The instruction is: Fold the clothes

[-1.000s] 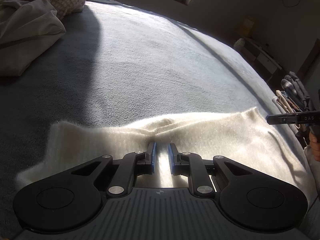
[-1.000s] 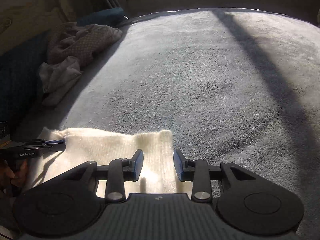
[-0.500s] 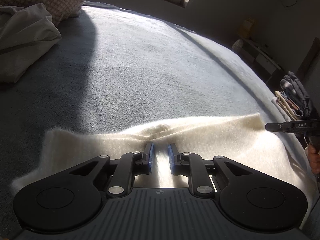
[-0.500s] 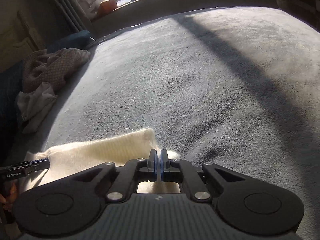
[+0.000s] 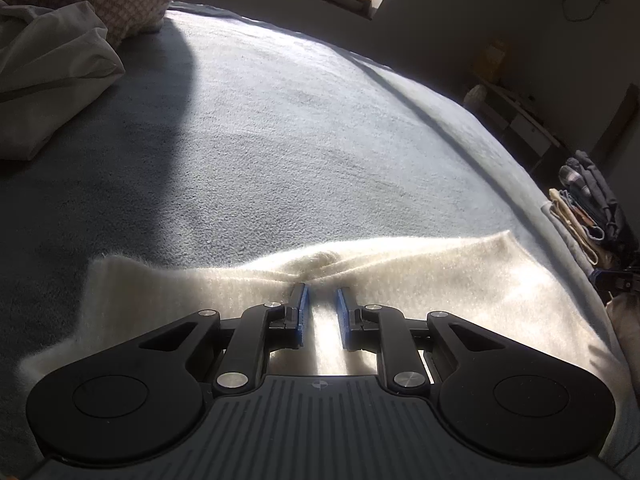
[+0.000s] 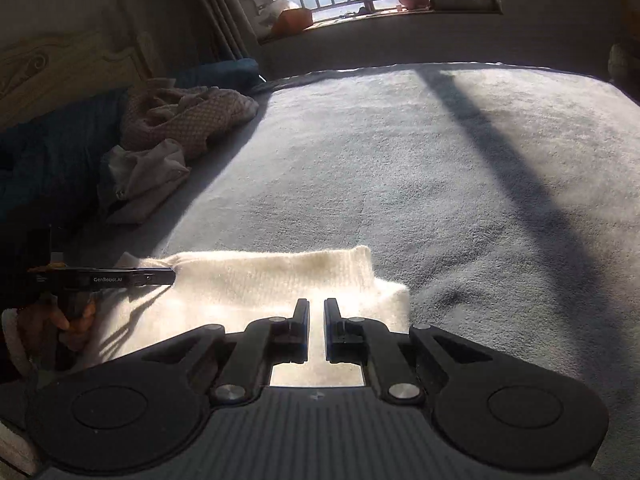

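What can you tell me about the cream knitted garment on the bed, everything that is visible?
The cream knitted garment looks like soft, fuzzy wool, and its right end looks ribbed. It lies as a long strip across the near edge of the grey bed cover, mostly flat, partly in bright sunlight. The left gripper pinches it near the middle, where the cloth puckers into a small ridge. The right gripper has cloth between its jaws, which are opening.
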`<state>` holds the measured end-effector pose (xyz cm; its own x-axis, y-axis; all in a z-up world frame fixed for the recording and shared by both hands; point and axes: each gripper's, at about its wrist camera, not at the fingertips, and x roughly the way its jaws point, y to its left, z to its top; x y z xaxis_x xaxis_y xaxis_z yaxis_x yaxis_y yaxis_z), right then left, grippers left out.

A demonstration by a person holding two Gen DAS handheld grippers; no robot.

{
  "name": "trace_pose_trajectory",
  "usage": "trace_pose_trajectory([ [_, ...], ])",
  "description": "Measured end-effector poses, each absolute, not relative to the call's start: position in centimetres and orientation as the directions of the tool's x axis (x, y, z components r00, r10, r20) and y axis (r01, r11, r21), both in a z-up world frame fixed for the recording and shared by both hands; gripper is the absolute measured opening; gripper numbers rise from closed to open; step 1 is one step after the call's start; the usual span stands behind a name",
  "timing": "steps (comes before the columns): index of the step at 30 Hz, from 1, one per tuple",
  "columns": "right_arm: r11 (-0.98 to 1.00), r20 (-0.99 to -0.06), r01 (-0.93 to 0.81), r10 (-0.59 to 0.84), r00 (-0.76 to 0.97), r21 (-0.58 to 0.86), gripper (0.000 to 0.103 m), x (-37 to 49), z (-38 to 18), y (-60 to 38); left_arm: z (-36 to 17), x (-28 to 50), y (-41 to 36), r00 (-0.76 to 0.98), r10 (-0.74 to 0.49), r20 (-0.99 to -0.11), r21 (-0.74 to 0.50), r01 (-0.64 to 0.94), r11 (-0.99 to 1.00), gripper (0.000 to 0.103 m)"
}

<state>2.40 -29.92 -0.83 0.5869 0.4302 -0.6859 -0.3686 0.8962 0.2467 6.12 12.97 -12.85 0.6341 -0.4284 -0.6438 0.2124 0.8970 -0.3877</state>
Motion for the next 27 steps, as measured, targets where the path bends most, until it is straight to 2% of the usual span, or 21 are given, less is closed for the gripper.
trace_pose_trajectory([
  [4,0.937,-0.808,-0.342,0.249,0.534,0.063,0.004,0.5,-5.0,-28.8,-12.8,6.0,12.6,0.643,-0.412,-0.646,-0.363,0.216,0.906,0.017],
  [6,0.938,-0.786,-0.343,0.251,0.565,0.052,0.004,-0.6,-5.3,-29.2,-12.7,5.9,12.4,0.644,-0.404,-0.65,-0.348,0.22,0.911,0.017],
  [11,0.946,-0.733,-0.318,0.257,0.63,0.059,0.006,-2.6,-1.8,-30.5,-11.5,5.5,12.1,0.648,-0.367,-0.668,-0.303,0.214,0.929,0.017],
  [14,0.937,-0.692,-0.338,0.305,0.654,0.094,0.006,-4.4,-0.1,-30.7,-8.8,2.9,12.2,0.704,-0.312,-0.638,-0.231,0.212,0.95,0.019],
  [16,0.916,-0.67,-0.379,0.364,0.647,0.133,0.006,-5.8,0.1,-30.4,-6.6,0.1,12.2,0.713,-0.342,-0.612,-0.217,0.264,0.94,0.021],
  [19,0.881,-0.654,-0.434,0.443,0.613,0.189,0.007,-7.9,-0.4,-29.5,-4.9,-4.2,11.8,0.659,-0.424,-0.621,-0.223,0.37,0.902,0.025],
  [21,0.868,-0.67,-0.446,0.465,0.578,0.218,0.007,-9.1,-1.8,-28.9,-5.4,-7.1,11.6,0.588,-0.461,-0.665,-0.244,0.412,0.878,0.026],
  [25,0.893,-0.773,-0.435,0.357,0.524,0.117,0.005,-10.3,-7.0,-28.4,-9.1,-10.4,12.8,0.497,-0.443,-0.746,-0.297,0.347,0.89,0.026],
  [27,0.892,-0.748,-0.43,0.378,0.546,0.137,0.002,-10.7,-7.9,-29.1,-11.0,-11.5,14.4,0.521,-0.454,-0.723,-0.329,0.319,0.889,0.023],
])
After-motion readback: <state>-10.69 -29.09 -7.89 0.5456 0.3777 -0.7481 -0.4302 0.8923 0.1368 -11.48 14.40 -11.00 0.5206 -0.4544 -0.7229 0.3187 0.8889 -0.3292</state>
